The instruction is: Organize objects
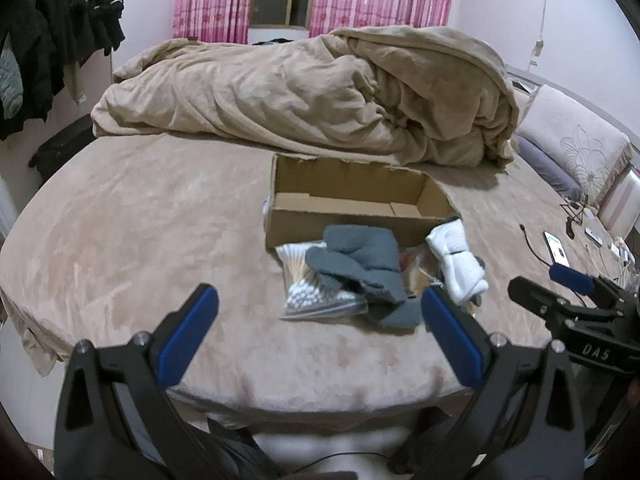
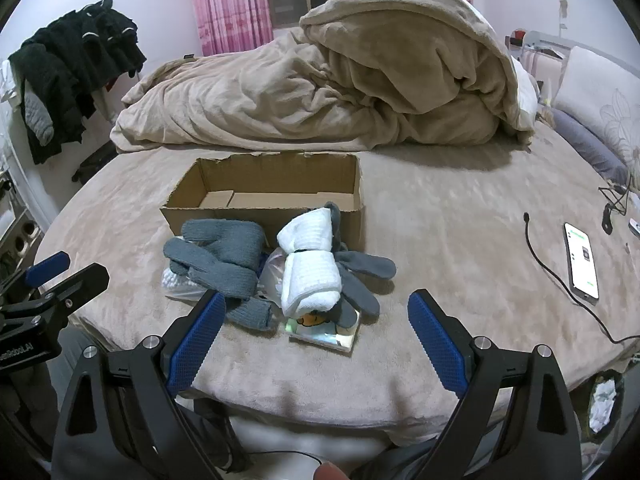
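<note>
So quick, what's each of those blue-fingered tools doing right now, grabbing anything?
Left tool: open, holding nothing, short of the grey glove.
Right tool: open, holding nothing, short of the white rolled cloth.

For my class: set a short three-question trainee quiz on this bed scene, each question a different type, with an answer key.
1. True or false: the cardboard box already holds a glove.
2. The white rolled towel lies: A) inside the box, B) in front of the box, C) on the phone.
3. Fill in: both the left gripper and the right gripper are ____.

Key: 1 false; 2 B; 3 open.
</note>
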